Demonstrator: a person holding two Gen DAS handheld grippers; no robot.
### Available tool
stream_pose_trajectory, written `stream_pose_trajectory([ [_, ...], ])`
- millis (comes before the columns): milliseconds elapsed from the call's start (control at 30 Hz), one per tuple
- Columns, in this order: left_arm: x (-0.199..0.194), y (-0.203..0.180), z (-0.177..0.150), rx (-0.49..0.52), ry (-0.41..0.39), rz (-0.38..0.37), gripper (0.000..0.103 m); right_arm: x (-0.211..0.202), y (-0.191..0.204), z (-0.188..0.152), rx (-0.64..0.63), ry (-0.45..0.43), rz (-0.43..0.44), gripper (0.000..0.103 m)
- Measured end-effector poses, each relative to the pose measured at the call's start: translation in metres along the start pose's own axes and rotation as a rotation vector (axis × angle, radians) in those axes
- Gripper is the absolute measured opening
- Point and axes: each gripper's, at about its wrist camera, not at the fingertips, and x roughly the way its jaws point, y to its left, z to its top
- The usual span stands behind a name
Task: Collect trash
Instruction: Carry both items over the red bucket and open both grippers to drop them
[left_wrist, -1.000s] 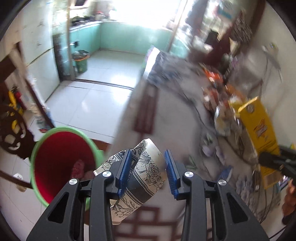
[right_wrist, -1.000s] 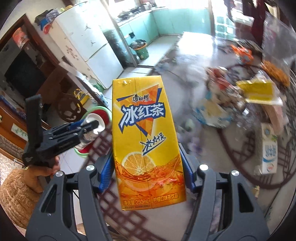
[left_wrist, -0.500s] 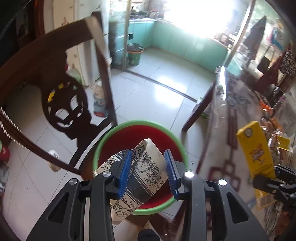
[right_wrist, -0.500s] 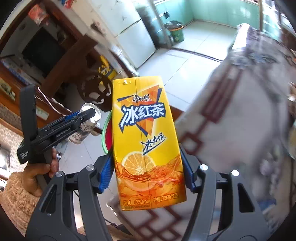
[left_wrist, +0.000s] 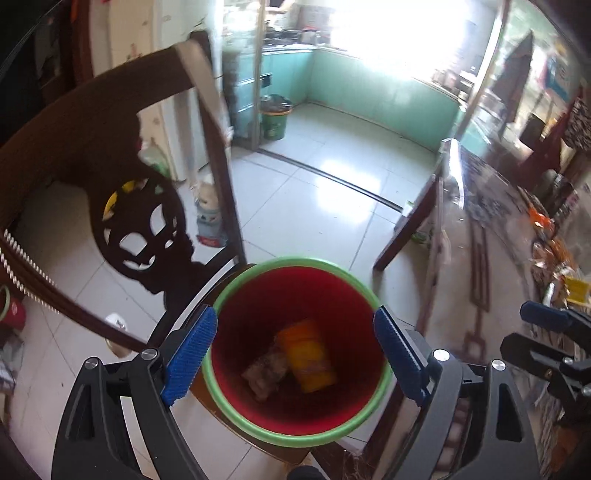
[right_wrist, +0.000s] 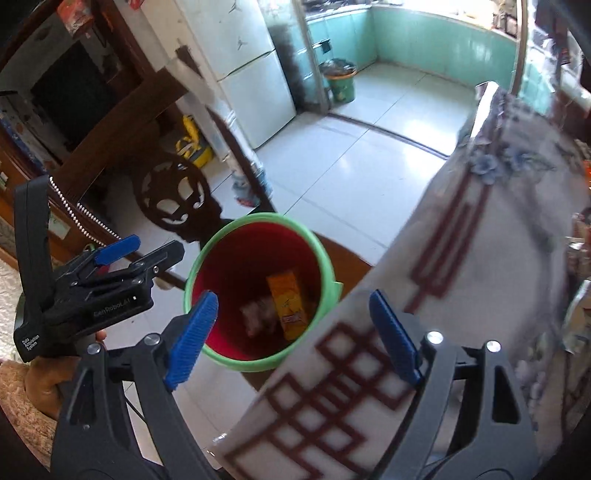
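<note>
White tiled floor, green kitchen beyond | carved dark chair (left_wrist: 147, 229) left of both tongs | left gripper (left_wrist: 295, 354) opening, empty, over red bucket (left_wrist: 258, 432) | yellow carton (left_wrist: 308, 356) inside | right gripper (right_wrist: 291, 332) opening, empty | patterned tablecloth (right_wrist: 480, 277) beneath, hiding bucket's right rim.

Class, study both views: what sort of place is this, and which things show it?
Probably a lived-in home, a dining area opening onto a kitchen: a white fridge, a clothed table, and a carved wooden chair.

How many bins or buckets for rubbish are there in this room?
2. The red bucket with a green rim stands on the floor right under the grippers. A green bin stands far off by the kitchen doorway. Others may be hidden behind furniture.
</note>
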Motion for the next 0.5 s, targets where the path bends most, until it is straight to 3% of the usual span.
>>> stream_pose_trajectory([
  [200,-0.041,-0.054,0.01,0.107,-0.077,-0.018,0.083,-0.038,-0.016,-0.007,0.016,-0.066,-0.113,0.087],
  [433,-0.104,-0.129,0.024,0.16,-0.186,0.0,0.087,-0.118,-0.048,-0.019,0.104,-0.199,-0.292,0.092],
  [500,-0.119,-0.152,0.024,0.187,-0.209,-0.041,0.088,-0.141,-0.061,-0.027,0.143,-0.236,-0.323,0.093],
])
